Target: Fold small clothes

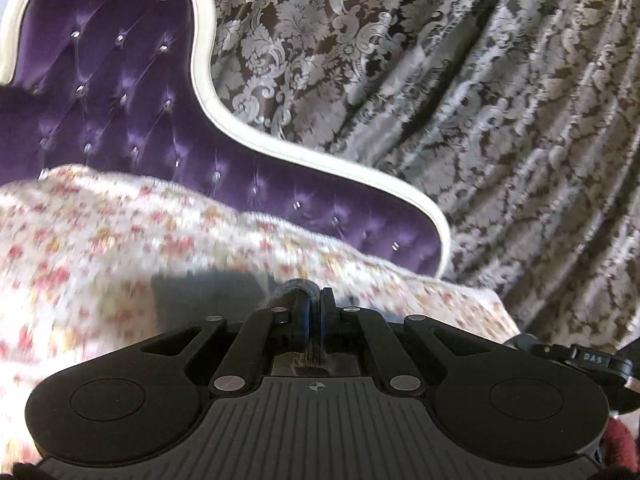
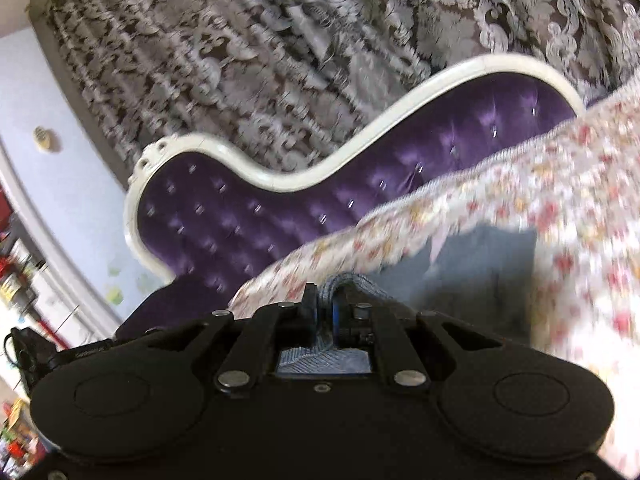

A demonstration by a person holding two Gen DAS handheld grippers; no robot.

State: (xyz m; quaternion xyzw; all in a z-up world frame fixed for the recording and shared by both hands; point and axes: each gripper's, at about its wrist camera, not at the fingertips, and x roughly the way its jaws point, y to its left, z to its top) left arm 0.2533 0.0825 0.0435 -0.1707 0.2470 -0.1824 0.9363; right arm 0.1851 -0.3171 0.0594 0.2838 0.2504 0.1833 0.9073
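Both the left gripper (image 1: 310,300) and right gripper (image 2: 324,306) pinch a grey-blue garment (image 2: 472,276). It hangs before the floral bedspread (image 1: 120,240); beyond that, purple tufted headboard (image 1: 120,92), damask curtain (image 1: 480,100).

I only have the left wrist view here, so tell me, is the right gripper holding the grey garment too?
Observer: Yes. The right gripper is shut on a fold of the grey garment.
Operator: Anything behind it that I'm missing?
Observer: The purple tufted headboard ends in a carved white scroll at its far corner, and a pale wall stands beyond it.
Operator: What's on that wall side?
Observer: Blurred, colourful shelves along the picture's left edge; the items are too smeared to name.
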